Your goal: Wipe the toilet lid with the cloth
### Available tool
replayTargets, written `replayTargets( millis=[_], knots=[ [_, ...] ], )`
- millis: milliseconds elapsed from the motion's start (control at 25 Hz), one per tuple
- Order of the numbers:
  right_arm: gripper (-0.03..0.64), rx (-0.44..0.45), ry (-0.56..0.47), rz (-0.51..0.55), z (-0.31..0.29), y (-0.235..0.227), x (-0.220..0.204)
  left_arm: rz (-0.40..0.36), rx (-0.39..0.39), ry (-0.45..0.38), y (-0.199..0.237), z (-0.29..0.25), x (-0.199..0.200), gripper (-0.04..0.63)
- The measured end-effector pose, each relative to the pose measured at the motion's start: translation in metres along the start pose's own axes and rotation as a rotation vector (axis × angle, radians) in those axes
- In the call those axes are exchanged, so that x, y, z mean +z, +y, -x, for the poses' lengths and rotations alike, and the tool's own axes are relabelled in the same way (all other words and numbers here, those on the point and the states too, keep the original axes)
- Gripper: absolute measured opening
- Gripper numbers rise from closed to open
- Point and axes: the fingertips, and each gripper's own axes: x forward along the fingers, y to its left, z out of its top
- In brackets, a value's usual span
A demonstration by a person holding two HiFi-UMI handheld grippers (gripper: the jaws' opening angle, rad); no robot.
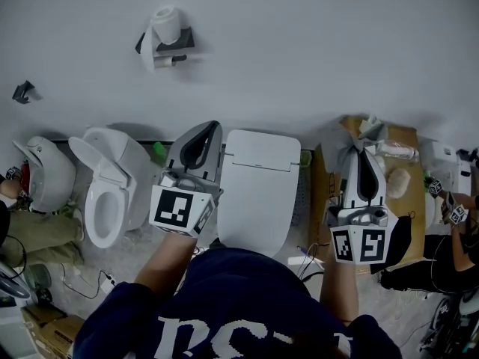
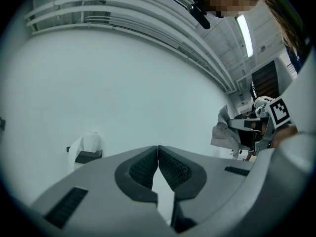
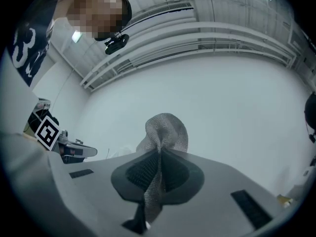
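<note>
A white toilet with its lid [image 1: 258, 189] down stands against the wall, straight ahead of me. My left gripper [image 1: 210, 128] is raised to the left of the lid, shut with nothing between its jaws; the left gripper view shows the pads [image 2: 158, 154] pressed together. My right gripper [image 1: 364, 152] is raised to the right of the toilet and is shut on a grey cloth [image 1: 346, 146]. The cloth [image 3: 165, 132] bunches out past the fingertips in the right gripper view and hangs down between the pads. Both grippers point up at the white wall.
A second toilet [image 1: 105, 193] with its seat open stands to the left, with another white fixture [image 1: 46, 172] beyond it. A toilet-paper holder [image 1: 166, 40] hangs on the wall. A cardboard box [image 1: 397, 178] with items sits right. Other people [image 1: 441, 253] are at both sides.
</note>
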Motion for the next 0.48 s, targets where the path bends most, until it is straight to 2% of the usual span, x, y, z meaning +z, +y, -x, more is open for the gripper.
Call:
replayTargets(
  millis=[480],
  knots=[
    [0.032, -0.007, -0.011, 0.013, 0.011, -0.002, 0.003, 0.0, 0.008, -0.003, -0.008, 0.008, -0.001, 0.021]
  ],
)
